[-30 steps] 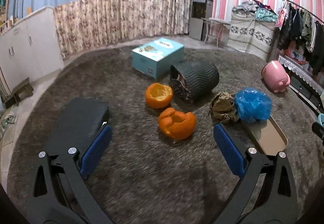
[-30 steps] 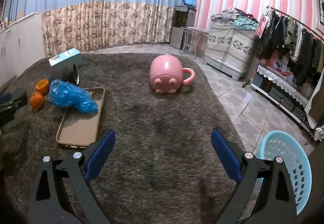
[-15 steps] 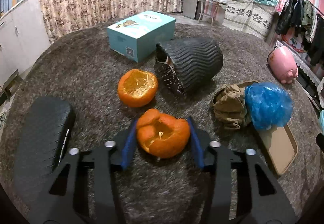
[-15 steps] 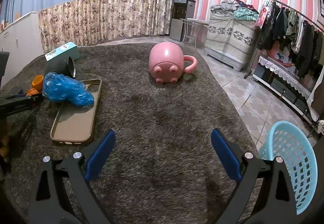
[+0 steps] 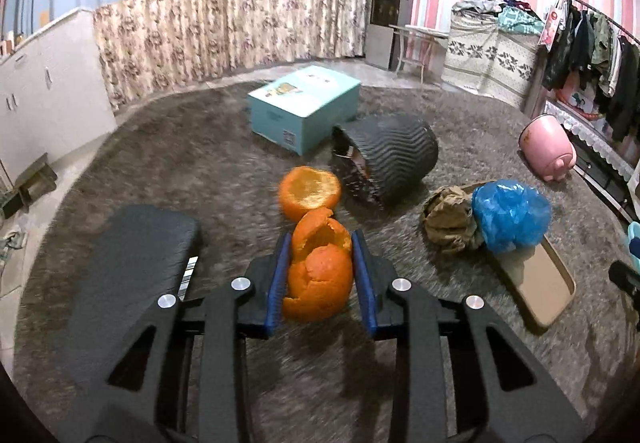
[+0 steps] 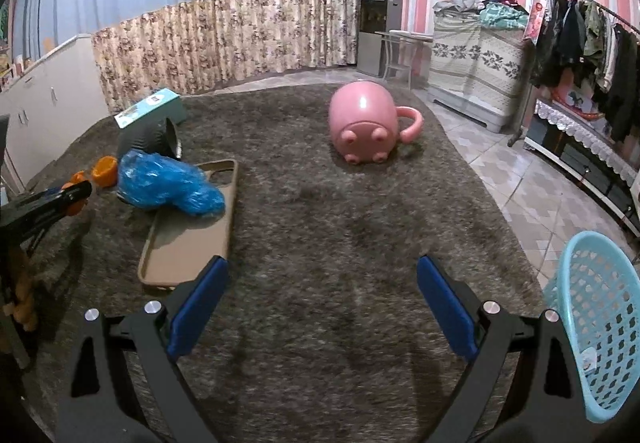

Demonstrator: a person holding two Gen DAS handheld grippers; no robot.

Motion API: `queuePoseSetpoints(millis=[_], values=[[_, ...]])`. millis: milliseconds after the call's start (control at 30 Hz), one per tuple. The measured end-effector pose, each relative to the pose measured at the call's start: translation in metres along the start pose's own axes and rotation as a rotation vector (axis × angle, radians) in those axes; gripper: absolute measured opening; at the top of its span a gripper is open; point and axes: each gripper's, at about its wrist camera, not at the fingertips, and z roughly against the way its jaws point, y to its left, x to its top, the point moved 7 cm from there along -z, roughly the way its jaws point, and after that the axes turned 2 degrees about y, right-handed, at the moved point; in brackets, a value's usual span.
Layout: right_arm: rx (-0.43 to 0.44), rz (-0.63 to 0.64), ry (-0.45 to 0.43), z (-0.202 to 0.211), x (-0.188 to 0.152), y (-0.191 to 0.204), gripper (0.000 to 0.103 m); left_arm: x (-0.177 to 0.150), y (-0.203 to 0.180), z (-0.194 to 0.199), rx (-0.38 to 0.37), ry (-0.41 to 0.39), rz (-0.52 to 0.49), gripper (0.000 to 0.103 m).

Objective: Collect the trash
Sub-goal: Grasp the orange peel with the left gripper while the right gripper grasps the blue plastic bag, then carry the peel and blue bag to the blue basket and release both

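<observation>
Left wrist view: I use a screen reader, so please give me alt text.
The left gripper is shut on an orange peel above a grey carpet. Behind lie another peel, a tipped black bin and a blue bag.

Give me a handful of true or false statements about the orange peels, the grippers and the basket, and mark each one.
1. The left gripper is shut on an orange peel. True.
2. The right gripper holds the blue plastic bag. False: it is open and holds nothing; the bag lies partly on the tan phone case.
3. A second orange peel lies on the carpet, open side up. True.
4. The pink mug stands upright. False: it lies tipped over, its bottom toward the right wrist camera.
5. The light blue basket sits at the right gripper's right. True.
</observation>
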Motion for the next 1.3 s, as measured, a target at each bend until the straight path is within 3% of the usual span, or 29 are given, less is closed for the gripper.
queuePoseSetpoints(millis=[367,533,733,767,867,900,967,1133,1300], values=[[0.056,0.087,0.01,-0.015,0.019,0.043,0.093,-0.012,0.049,0.028,0.061,-0.061,0.055,0.029],[0.095,0.157,0.017,-0.03,0.031,0.078,0.093,-0.018,0.07,0.026,0.047,-0.071,0.161,0.029],[0.159,0.208,0.043,-0.052,0.046,0.119,0.092,-0.021,0.068,0.021,0.037,-0.064,0.155,0.029],[0.168,0.23,0.059,-0.059,0.045,0.128,0.09,-0.021,0.068,0.021,0.033,-0.065,0.155,0.029],[0.201,0.262,0.13,-0.071,0.035,0.139,0.049,-0.022,0.07,0.019,0.025,-0.056,0.165,0.029],[0.202,0.26,0.13,-0.071,0.034,0.139,0.047,-0.023,0.071,0.018,0.022,-0.051,0.17,0.029],[0.21,0.253,0.11,-0.064,0.033,0.134,0.034,-0.023,0.072,0.017,0.02,-0.048,0.175,0.03],[0.202,0.142,0.016,-0.025,0.043,0.091,0.031,-0.022,0.069,0.02,0.027,-0.061,0.151,0.03],[0.117,0.077,-0.047,0.026,0.037,0.036,0.031,-0.017,0.063,0.032,0.016,-0.109,0.13,0.029]])
